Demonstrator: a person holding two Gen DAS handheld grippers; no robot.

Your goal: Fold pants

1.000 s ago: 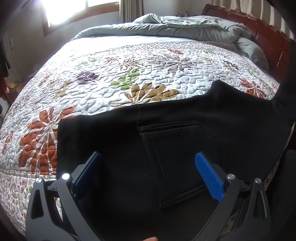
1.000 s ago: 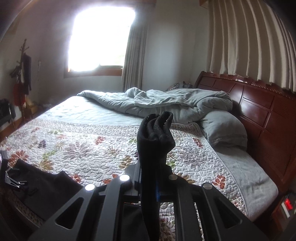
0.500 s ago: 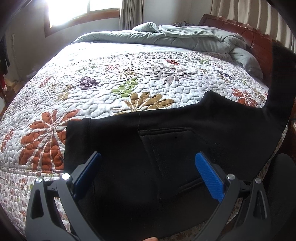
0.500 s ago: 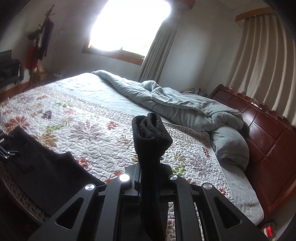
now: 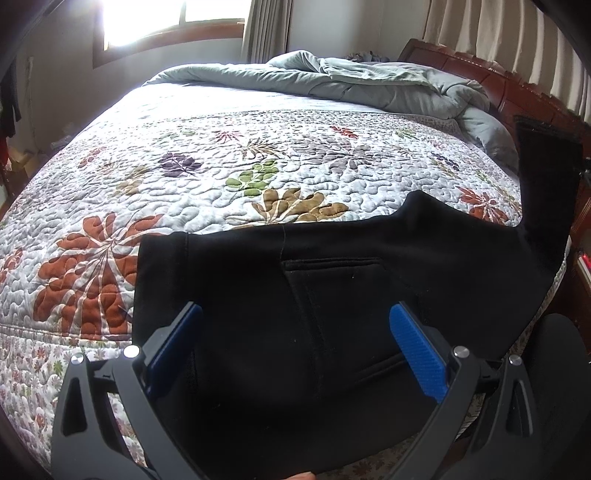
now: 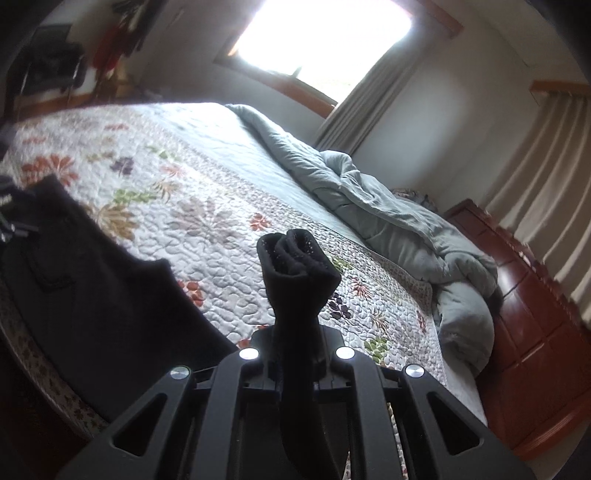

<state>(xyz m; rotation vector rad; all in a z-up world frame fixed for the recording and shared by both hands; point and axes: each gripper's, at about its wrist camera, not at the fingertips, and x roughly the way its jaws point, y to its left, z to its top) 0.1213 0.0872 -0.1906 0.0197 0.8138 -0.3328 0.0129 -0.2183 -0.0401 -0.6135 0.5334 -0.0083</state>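
Black pants (image 5: 332,280) lie across the near edge of the floral quilt (image 5: 229,173), waistband to the left and a back pocket (image 5: 332,273) facing up. My left gripper (image 5: 295,308) hovers over the pocket, its blue pads (image 5: 417,354) wide apart with nothing between them. At the right edge one pant leg (image 5: 546,184) rises off the bed. In the right wrist view my right gripper (image 6: 295,343) is shut on that leg's bunched end (image 6: 295,258), which pokes up past the jaws. The rest of the pants (image 6: 92,280) lies low to the left.
A rumpled grey-green duvet (image 5: 351,81) and a pillow (image 6: 465,325) lie along the far side by the dark wooden headboard (image 6: 535,314). A bright window (image 6: 325,33) and curtains stand behind. The quilt drops off at the near bed edge (image 5: 55,350).
My right gripper has rolled and travelled with the leg end, so the room now looks tilted in its view. In the left wrist view the lifted leg has come further into view at the right.
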